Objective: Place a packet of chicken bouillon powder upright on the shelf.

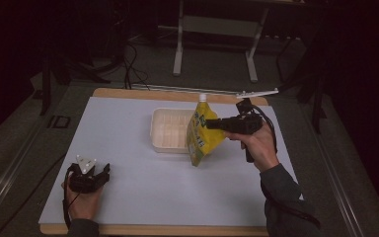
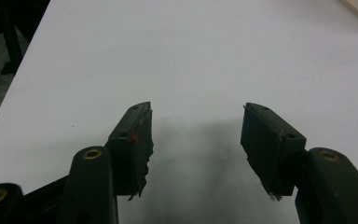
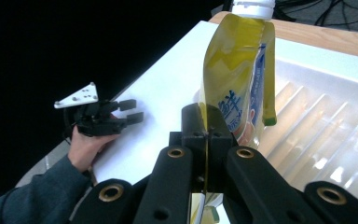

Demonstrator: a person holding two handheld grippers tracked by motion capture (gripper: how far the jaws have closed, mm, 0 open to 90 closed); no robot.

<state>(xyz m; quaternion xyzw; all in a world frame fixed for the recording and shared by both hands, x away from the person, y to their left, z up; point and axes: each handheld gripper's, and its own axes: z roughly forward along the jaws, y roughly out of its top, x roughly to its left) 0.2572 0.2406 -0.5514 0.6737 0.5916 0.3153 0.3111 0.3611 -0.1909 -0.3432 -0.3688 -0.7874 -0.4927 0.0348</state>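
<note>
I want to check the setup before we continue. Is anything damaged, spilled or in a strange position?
Nothing is spilled. One small oddity: the pad tape on the left gripper fingers looks frayed, with ragged edges. The yellow pouch, capped, hangs tilted in the right gripper beside the white tray, but it is simply being held.

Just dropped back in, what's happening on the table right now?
The person's right gripper is clamped on the edge of a yellow spouted pouch with a white cap, holding it up in the air at the near right side of a white ribbed tray. The pouch hangs tilted, not resting in the tray. The left gripper sits low over the bare white table near the front left corner, jaws open, holding nothing.
</note>
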